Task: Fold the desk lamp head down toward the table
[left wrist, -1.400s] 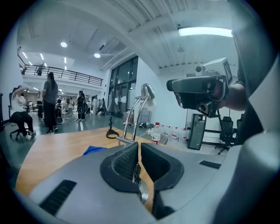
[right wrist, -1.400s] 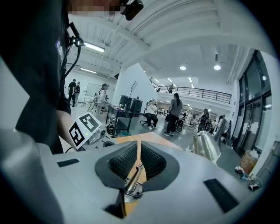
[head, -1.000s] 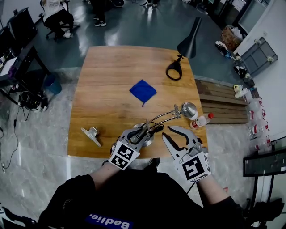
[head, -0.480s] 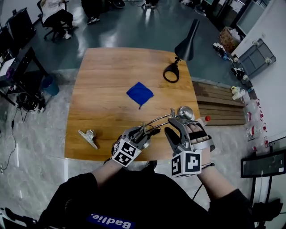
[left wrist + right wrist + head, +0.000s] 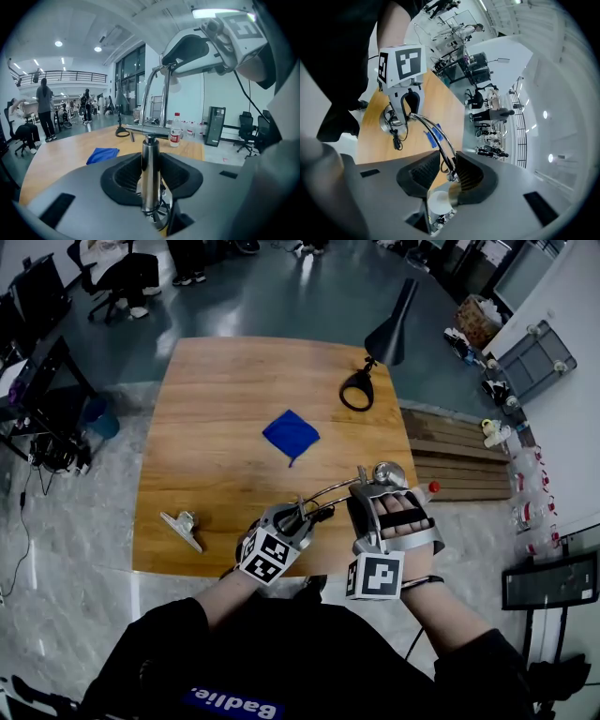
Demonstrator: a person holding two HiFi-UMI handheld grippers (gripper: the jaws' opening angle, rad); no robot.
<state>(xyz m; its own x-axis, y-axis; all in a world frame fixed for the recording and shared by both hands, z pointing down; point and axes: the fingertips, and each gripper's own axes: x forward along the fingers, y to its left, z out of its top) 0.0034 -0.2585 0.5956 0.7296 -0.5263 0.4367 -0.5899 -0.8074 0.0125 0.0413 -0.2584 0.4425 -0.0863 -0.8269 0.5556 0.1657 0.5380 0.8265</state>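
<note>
1. Chrome desk lamp [image 5: 330, 489] stood at the near edge of the wooden table [image 5: 216, 465]. It had a round base [image 5: 389, 119], a short upright post [image 5: 150, 159] and twin curved rods [image 5: 436, 131]. These arched rightward to a small bell-shaped head [image 5: 389, 472], which sat beside a red-capped bottle [image 5: 427, 489].
2. Left gripper [image 5: 151, 174]: jaws were closing either side of the post, with gaps on both sides and pads not pressing.
3. Right gripper [image 5: 443, 172]: jaws were closing round the rods just above the head. One pad was close against them, the other clear.
4. Also noted: blue cloth [image 5: 291, 434] mid-table, black lamp [image 5: 389, 329] at the far right corner, metal clip [image 5: 184, 526] near the front left edge.
</note>
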